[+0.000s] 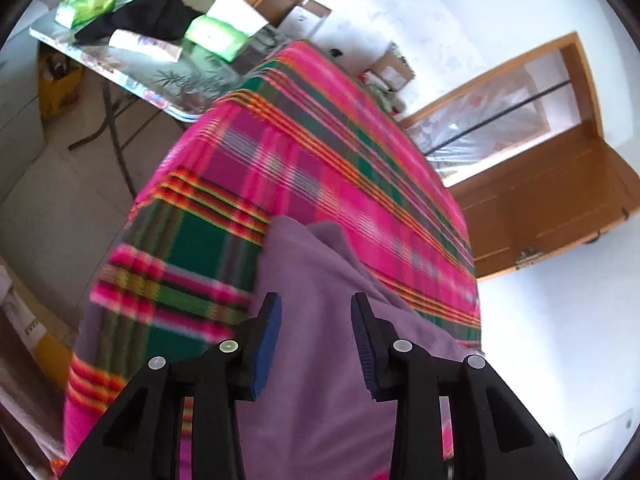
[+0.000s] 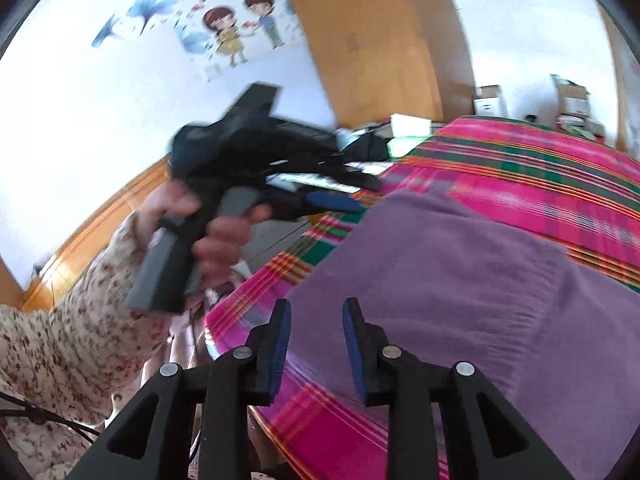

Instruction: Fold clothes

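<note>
Both tongs spread and empty above a purple knit garment on the plaid bed.

Soft purple knitted garment (image 1: 320, 280) lies on the bed's pink-and-green plaid cover (image 1: 320, 140), near its front edge. Left gripper (image 1: 316, 304): blue pads apart, nothing pinched, purple cloth showing in the gap beneath. Right gripper (image 2: 316, 308): pads likewise apart, gripping nothing, poised over the garment's near-left edge; ribbed hem at its 3 o'clock. From the right-hand camera, the left tool sits at 10 o'clock, held by a hand (image 2: 216, 236) in a floral-print sleeve (image 2: 80, 320), its tips at the garment's far-left corner. Grey folding table (image 1: 132, 68) with green packets (image 1: 216, 36) at the bed's 11 o'clock. Views are motion-blurred.
</note>
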Tool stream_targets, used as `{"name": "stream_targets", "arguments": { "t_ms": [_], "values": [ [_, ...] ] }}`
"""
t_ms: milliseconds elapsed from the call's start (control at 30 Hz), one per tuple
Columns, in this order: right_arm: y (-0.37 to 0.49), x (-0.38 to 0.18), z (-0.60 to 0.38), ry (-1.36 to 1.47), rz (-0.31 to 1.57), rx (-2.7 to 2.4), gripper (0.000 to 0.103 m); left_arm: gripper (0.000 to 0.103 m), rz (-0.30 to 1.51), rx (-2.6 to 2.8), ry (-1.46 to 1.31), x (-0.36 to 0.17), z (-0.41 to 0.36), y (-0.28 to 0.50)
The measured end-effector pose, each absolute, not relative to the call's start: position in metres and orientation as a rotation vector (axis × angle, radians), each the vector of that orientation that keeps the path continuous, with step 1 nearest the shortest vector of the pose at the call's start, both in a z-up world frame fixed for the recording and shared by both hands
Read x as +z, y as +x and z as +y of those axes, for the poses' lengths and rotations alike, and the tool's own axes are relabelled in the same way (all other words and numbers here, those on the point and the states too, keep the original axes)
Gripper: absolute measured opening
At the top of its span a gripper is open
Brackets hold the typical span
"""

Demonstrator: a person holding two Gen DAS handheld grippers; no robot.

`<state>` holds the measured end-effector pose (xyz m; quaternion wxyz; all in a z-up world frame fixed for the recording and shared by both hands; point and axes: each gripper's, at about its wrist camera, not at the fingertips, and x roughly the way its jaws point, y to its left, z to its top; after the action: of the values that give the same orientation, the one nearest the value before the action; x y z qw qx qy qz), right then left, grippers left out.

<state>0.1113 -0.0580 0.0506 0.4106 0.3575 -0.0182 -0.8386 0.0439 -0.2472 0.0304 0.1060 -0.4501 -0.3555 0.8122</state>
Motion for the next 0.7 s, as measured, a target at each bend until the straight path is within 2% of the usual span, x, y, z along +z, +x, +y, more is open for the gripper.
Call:
{"name": "stream_targets", "arguments": {
  "t_ms": [167, 400, 700],
  "values": [
    [0.099, 0.046, -0.012, 0.936, -0.09, -2.292, 0.03, 0.037, -0.911, 2.405, -1.326, 0.038, -0.202, 0.055],
    [0.078, 0.024, 0.05, 1.102, -0.022, -2.568, 0.03, 0.037, -0.714, 2.336, -1.331, 0.03, -0.125, 0.056],
    [0.079, 0.005, 0.149, 1.242, -0.095, -2.775, 0.03, 0.037, -0.634, 2.27, -1.347, 0.022, -0.068, 0.053]
  ]
}}
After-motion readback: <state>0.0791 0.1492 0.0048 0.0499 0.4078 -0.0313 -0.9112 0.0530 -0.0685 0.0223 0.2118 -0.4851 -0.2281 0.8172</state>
